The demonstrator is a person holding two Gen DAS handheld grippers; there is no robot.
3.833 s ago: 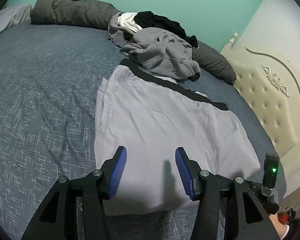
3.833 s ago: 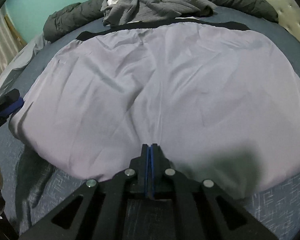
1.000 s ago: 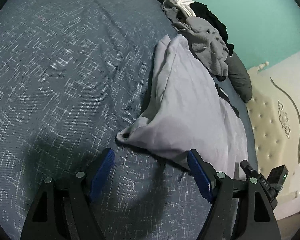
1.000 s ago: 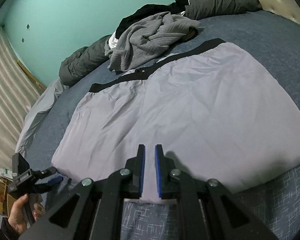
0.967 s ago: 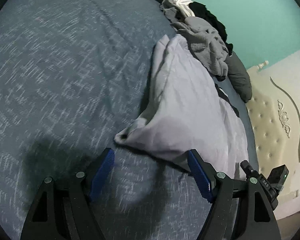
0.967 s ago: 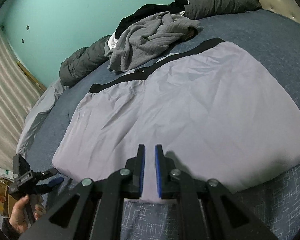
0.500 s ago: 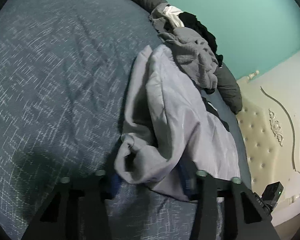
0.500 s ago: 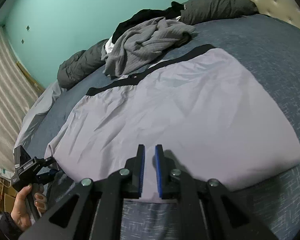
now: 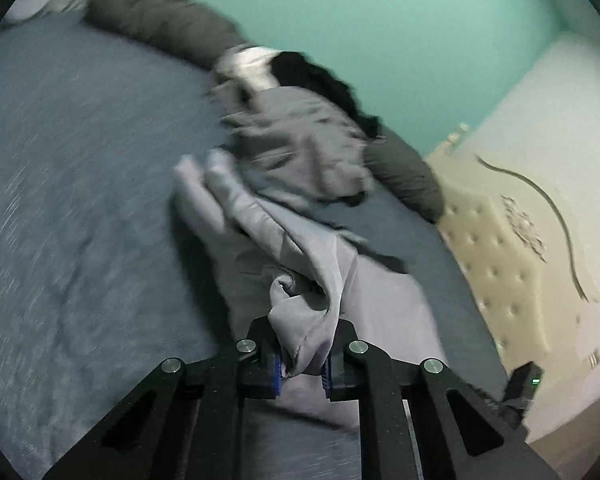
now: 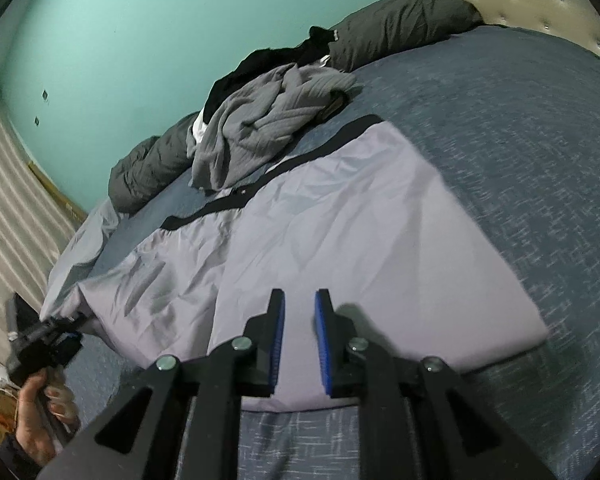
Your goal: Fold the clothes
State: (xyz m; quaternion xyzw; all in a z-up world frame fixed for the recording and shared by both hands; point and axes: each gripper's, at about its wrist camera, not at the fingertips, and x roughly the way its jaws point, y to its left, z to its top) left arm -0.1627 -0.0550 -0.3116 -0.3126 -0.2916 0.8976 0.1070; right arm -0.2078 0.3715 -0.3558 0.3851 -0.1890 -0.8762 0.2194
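The left gripper (image 9: 302,364) is closing on a corner of the soft, floppy lilac shorts (image 10: 340,216), while the right gripper (image 10: 300,340) is opening, holding nothing.

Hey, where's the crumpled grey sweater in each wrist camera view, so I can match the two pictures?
Left wrist view: the grey sweater lies blurred at upper centre, just beyond the bunched lavender shorts.
Right wrist view: the sweater lies at upper centre-left, past the shorts' black waistband.
Shared landmark: the black garment behind the sweater, against the teal wall.
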